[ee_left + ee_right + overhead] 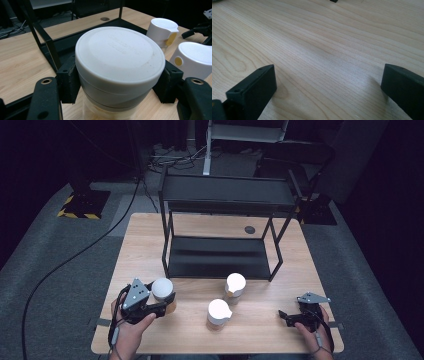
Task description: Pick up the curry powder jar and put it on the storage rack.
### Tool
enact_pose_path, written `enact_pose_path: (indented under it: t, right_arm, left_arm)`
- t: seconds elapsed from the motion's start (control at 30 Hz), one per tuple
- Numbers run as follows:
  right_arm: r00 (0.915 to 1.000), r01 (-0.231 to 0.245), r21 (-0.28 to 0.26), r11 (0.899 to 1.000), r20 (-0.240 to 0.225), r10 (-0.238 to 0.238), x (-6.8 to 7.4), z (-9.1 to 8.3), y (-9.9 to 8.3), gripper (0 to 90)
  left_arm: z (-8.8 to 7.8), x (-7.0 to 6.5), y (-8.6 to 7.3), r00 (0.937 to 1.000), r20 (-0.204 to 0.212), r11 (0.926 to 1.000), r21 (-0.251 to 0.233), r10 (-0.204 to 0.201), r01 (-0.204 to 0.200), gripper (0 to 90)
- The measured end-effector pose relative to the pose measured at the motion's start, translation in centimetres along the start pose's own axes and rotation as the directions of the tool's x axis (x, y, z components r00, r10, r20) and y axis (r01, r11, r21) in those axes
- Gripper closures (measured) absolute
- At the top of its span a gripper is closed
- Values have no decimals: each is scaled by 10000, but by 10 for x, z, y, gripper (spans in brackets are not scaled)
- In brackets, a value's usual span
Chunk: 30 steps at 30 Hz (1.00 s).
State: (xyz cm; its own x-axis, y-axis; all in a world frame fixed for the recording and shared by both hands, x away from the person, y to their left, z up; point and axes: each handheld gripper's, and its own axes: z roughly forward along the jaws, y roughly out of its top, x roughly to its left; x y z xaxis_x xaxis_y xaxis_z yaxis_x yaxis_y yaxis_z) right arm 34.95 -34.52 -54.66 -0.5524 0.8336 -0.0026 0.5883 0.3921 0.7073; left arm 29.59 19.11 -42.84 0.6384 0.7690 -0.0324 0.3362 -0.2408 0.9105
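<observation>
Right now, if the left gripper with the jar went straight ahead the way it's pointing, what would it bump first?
Probably the black shelf rack: the left gripper, shut on the white-lidded jar, points at its low frame, though depth is unclear.

This looks like a lab or test room. A wooden table (150,240) stands on grey carpet (60,270) in a dark room. At 12 o'clock, cables (172,157) lie on the floor. At 10 o'clock sits a yellow-and-black striped stand base (82,202).

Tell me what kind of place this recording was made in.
Probably a lab or studio set up for recording: a lone wooden table on grey carpet, dark surroundings, loose cables on the floor behind, and hazard-striped stand bases.
</observation>
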Motion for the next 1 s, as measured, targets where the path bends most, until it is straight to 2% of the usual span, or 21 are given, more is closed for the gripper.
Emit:
enact_pose_path:
  t: [0.13,0.27,1.0]
  right_arm:
    - [10000,0,-2,10000,1,0,0,0,0,0]
    - [10000,1,-5,10000,2,-1,0,0,0,0]
    - [10000,-7,-3,10000,4,7,0,0,0,0]
  left_arm:
    - [6,0,8,9999,80,10000,-1,98,-98,330]
    - [10,0,14,9999,-15,9998,-56,164,-164,330]
    - [37,10,43,9998,-173,9999,-120,85,-87,330]
